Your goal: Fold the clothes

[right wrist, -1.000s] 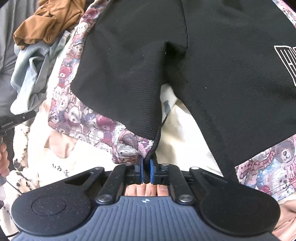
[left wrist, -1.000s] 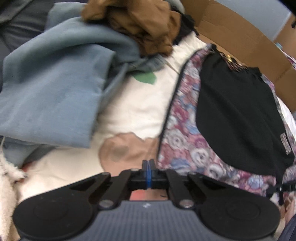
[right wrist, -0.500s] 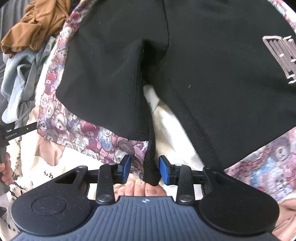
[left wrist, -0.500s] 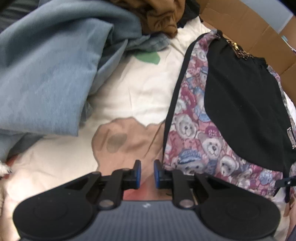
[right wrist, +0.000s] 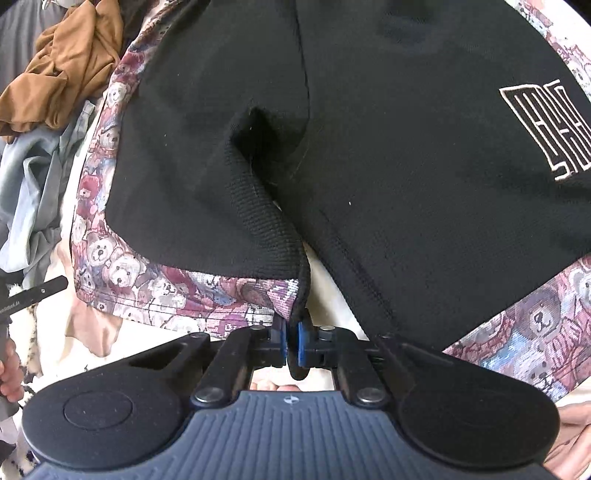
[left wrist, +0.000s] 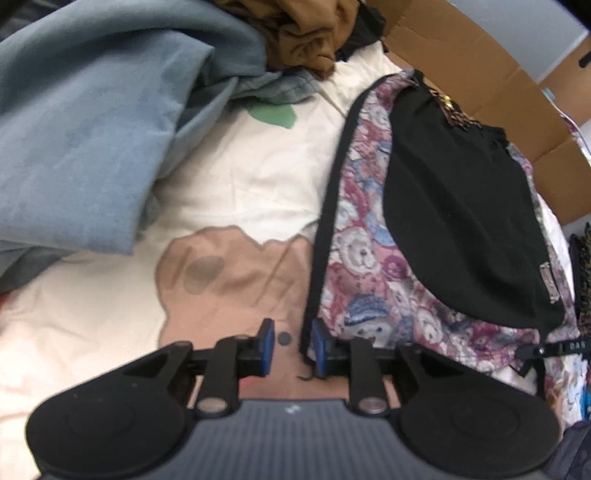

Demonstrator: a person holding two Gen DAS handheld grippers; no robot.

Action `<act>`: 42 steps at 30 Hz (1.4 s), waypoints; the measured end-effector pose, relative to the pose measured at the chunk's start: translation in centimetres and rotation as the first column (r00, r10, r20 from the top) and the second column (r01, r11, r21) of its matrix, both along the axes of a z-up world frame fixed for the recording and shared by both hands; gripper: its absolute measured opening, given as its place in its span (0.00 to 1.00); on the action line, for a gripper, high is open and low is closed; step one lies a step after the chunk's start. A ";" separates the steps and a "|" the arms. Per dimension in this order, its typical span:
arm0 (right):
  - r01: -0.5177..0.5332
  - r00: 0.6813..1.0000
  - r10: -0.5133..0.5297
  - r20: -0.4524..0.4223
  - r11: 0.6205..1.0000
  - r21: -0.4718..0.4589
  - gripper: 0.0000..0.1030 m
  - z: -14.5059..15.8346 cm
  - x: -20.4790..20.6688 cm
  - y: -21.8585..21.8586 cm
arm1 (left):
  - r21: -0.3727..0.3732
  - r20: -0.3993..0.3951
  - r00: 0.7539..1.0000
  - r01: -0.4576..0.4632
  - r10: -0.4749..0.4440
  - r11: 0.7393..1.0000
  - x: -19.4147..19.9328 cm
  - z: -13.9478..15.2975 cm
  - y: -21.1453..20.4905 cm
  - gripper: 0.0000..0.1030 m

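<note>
Black shorts with teddy-bear print panels point(right wrist: 369, 155) lie spread on a cream cartoon-print sheet point(left wrist: 240, 177). They also show in the left wrist view point(left wrist: 450, 229). My right gripper point(right wrist: 291, 341) is shut on the black hem at the inner corner of one leg. My left gripper point(left wrist: 291, 345) is open, with the black-trimmed outer corner of the shorts hanging between its pads, close to the right pad.
A pile of clothes lies at the far left: a blue-grey garment point(left wrist: 92, 122) and a brown one point(left wrist: 306, 33), both also in the right wrist view point(right wrist: 62, 62). A cardboard box wall point(left wrist: 480, 66) stands behind the shorts.
My left gripper went from shut to open and now sits around the shorts' corner. My right gripper opened half a second ago and has shut again on the leg hem.
</note>
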State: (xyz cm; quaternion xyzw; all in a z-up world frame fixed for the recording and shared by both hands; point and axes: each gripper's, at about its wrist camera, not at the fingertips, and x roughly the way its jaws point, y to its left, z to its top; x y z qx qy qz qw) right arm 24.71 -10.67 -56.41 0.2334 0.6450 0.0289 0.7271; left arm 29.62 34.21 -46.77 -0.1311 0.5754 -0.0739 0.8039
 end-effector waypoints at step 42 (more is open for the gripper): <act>-0.065 0.998 0.065 0.008 0.992 0.107 0.30 0.2 -0.7 3.6 | 0.074 0.067 0.988 0.136 -0.141 0.988 1.4 2.6 0.0 0.07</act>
